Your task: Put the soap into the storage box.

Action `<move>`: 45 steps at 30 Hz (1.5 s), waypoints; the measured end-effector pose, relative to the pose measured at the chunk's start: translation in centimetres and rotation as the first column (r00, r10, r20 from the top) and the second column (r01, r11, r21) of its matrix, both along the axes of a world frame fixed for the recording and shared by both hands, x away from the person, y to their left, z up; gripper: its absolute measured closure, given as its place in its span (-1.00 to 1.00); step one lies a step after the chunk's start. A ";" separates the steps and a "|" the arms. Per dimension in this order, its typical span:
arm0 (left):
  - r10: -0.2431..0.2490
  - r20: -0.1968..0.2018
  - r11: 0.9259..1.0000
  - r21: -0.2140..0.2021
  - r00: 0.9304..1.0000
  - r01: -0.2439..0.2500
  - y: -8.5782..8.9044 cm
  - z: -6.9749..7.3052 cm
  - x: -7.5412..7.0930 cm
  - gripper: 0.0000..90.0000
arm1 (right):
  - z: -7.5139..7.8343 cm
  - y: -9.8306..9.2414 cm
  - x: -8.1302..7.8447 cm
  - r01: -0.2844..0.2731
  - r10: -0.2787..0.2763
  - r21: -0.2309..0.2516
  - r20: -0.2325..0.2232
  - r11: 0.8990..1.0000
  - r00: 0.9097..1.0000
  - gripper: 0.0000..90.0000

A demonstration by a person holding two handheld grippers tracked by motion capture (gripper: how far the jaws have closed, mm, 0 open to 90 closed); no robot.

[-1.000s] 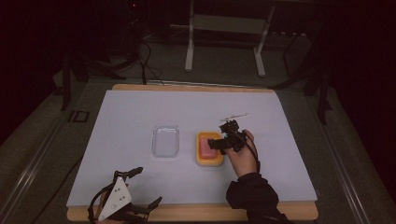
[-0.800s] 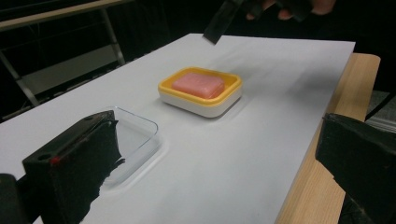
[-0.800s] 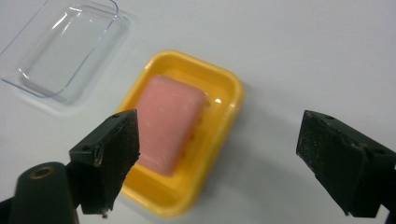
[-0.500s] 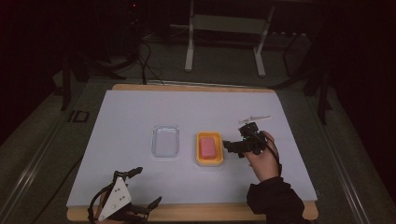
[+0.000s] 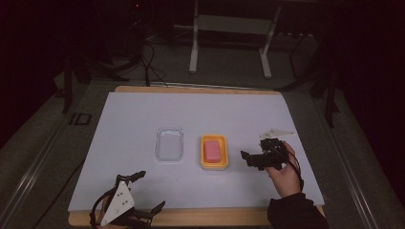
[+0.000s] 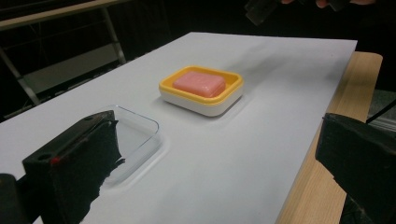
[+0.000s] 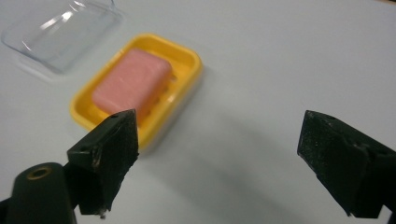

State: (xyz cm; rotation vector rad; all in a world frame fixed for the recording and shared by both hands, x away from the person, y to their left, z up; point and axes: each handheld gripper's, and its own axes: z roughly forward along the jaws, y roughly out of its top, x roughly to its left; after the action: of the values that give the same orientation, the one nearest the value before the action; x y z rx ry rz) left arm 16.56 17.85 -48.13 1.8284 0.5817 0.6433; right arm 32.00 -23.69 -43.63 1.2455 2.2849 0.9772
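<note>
The right gripper (image 5: pixel 258 159) is black, with a dark cable looping behind its fingers (image 7: pixel 108 149) and a pale three-cornered plate above them. Those fingers are matte black wedges with small holes; a brass-ringed screw hole sits below one. The sleeve (image 5: pixel 296 212) is black. The left gripper (image 5: pixel 131 200) carries a grey three-cornered plate dotted with screws.

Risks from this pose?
1. The clear plastic lid lies apart from the yellow soap dish with white base, hard to see against the pale table sheet; a jaw may slip on its thin rim.
2. The pink soap bar sits loose in the open dish; a sideways nudge from the open right gripper might shift both.
3. The left gripper sits at the table's near edge, open.
</note>
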 end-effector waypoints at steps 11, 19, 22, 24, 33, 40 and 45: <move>0.000 -0.002 1.000 0.002 1.000 0.000 0.0 0.0 0.0 -0.99 | -2.4 -2.8 -1.2 -0.034 0.033 -0.020 -0.012 0.999 0.999 -0.70; 0.000 0.000 1.000 -0.001 1.000 0.000 0.0 0.0 0.0 -0.99 | -3.3 -4.5 -2.2 -0.015 0.015 -0.011 -0.002 1.000 1.000 -0.70; -0.002 0.000 1.000 0.000 1.000 0.002 0.0 0.0 0.0 -0.99 | -3.6 -4.9 -2.6 -0.012 0.012 -0.014 0.004 1.000 1.000 -0.70; -0.002 -0.001 1.000 0.001 1.000 0.002 0.0 0.0 0.0 -0.99 | -3.8 -5.2 -2.8 -0.018 0.018 -0.008 0.022 1.000 1.000 -0.70; -0.005 -0.002 1.000 0.000 1.000 0.005 -0.1 0.0 0.0 -0.99 | -5.0 -6.6 -3.4 0.006 -0.004 -0.031 0.052 1.000 0.999 -0.70; -0.011 -0.001 1.000 -0.005 1.000 0.011 -0.1 0.1 0.0 -0.99 | -5.4 -7.1 -3.1 0.040 -0.040 -0.002 0.049 0.999 0.998 -0.70; -0.011 -0.002 1.000 -0.004 1.000 0.011 -0.1 0.1 0.0 -0.99 | -5.5 -6.6 -3.1 0.032 -0.031 -0.012 0.059 0.999 0.998 -0.70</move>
State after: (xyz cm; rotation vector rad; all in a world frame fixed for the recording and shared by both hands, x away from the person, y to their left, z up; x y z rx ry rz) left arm 16.55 17.74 -48.04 1.8278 0.5733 0.6332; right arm 28.86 -30.34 -49.15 1.2273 2.2169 0.9740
